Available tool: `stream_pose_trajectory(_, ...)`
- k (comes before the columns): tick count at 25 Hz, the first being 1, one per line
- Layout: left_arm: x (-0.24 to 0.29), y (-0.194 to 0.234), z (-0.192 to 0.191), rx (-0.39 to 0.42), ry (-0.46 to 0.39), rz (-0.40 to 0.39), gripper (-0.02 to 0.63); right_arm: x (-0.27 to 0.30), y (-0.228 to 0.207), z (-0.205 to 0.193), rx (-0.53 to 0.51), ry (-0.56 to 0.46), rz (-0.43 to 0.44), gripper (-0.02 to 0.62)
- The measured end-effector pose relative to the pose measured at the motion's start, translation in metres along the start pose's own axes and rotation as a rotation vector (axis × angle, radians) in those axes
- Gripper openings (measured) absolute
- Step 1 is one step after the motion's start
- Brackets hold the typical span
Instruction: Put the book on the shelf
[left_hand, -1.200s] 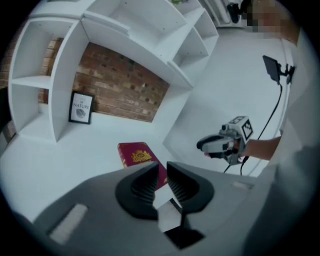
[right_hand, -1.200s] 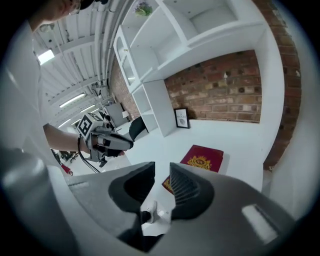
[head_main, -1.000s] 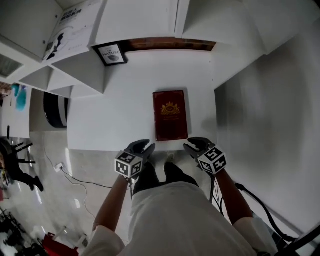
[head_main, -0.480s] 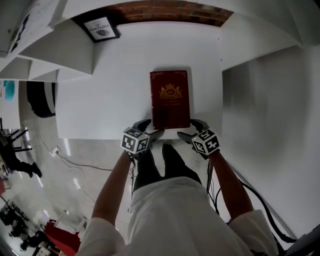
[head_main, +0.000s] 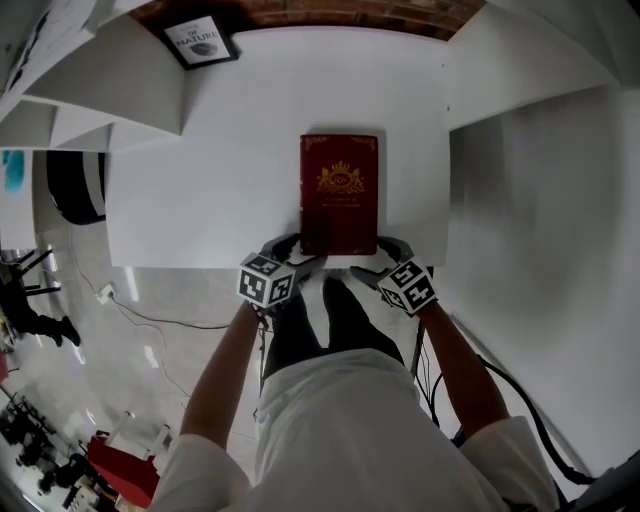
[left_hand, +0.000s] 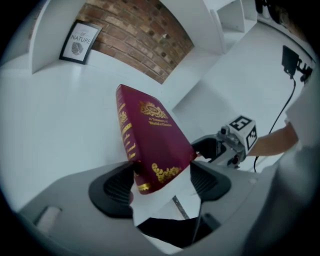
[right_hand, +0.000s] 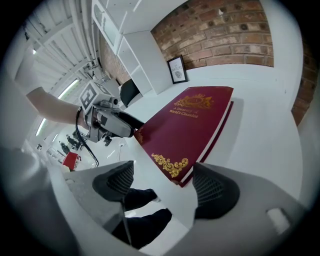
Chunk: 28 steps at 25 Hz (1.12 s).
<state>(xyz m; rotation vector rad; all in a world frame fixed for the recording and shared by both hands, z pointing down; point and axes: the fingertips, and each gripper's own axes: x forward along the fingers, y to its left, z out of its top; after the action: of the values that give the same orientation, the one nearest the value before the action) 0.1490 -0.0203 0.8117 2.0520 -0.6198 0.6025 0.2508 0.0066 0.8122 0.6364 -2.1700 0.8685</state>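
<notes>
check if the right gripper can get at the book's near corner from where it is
Probably yes: the right gripper is open, its fingers having just been opening. The near corner of the book lies between them on the table, and nothing sits in the way.

Red book (head_main: 339, 194) on white table (head_main: 200, 170), left gripper (head_main: 300, 252) and right gripper (head_main: 379, 256) at near corners.

The left forearm (head_main: 225, 360) and right forearm (head_main: 455, 365) reach forward side by side. The left gripper (head_main: 297, 253) and right gripper (head_main: 380, 257) tilt downward. Their jaws have just been opening and stand wide, each pair loosely straddling a near corner of the book (head_main: 339, 195).
</notes>
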Motion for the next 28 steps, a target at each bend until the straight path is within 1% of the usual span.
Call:
stream_pose_trajectory(3, -0.016, -0.004, -0.024, -0.015, 0.016, 0.016, 0.371, 0.002, 0.029, -0.016, -0.006, 0.02, 0.049, 0.371)
stream_pose_trajectory(7, -0.037, -0.012, -0.064, -0.031, 0.048, 0.026, 0.371, 0.003, 0.074, -0.043, 0.007, 0.056, 0.147, 0.37)
stream_pose_trajectory(9, -0.048, -0.016, -0.076, -0.043, 0.049, 0.042, 0.371, 0.004, 0.092, -0.054, 0.01, 0.069, 0.184, 0.37)
stream_pose_trajectory(12, -0.059, -0.016, -0.091, -0.069, 0.041, 0.055, 0.374, 0.007, 0.109, -0.058, 0.023, 0.067, 0.22, 0.37)
stream_pose_trajectory(14, -0.063, -0.014, -0.098, -0.079, 0.04, 0.056, 0.374, 0.008, 0.115, -0.057, 0.063, 0.055, 0.256, 0.37)
stream_pose_trajectory(15, -0.065, -0.013, -0.101, -0.085, 0.039, 0.054, 0.374, 0.008, 0.115, -0.056, 0.118, 0.039, 0.276, 0.37)
stream_pose_trajectory(16, -0.066, -0.012, -0.103, -0.092, 0.038, 0.053, 0.362, 0.008, 0.112, -0.055, 0.205, 0.017, 0.293, 0.37)
stream_pose_trajectory(19, -0.069, -0.007, -0.101, -0.095, 0.03, 0.059, 0.36, 0.011, 0.086, -0.051, 0.554, -0.066, 0.318, 0.375)
stream_pose_trajectory(20, -0.068, -0.006, -0.098, -0.091, 0.027, 0.061, 0.36, 0.015, 0.075, -0.051, 0.65, -0.086, 0.325, 0.402)
stream_pose_trajectory(21, -0.067, -0.005, -0.096, -0.087, 0.025, 0.061, 0.36, 0.021, 0.067, -0.052, 0.721, -0.098, 0.336, 0.42)
stream_pose_trajectory(23, -0.062, -0.003, -0.091, -0.079, 0.028, 0.056, 0.36, 0.037, 0.061, -0.052, 0.797, -0.096, 0.388, 0.443)
stream_pose_trajectory(26, -0.055, -0.002, -0.089, -0.06, 0.049, 0.046, 0.365, 0.058, 0.074, -0.044, 0.859, -0.076, 0.513, 0.443)
stream_pose_trajectory(27, -0.053, -0.001, -0.09, -0.053, 0.055, 0.045, 0.365, 0.062, 0.079, -0.041, 0.868, -0.076, 0.546, 0.424)
stream_pose_trajectory(28, -0.053, 0.001, -0.091, -0.048, 0.057, 0.047, 0.365, 0.065, 0.082, -0.038, 0.868, -0.08, 0.568, 0.337)
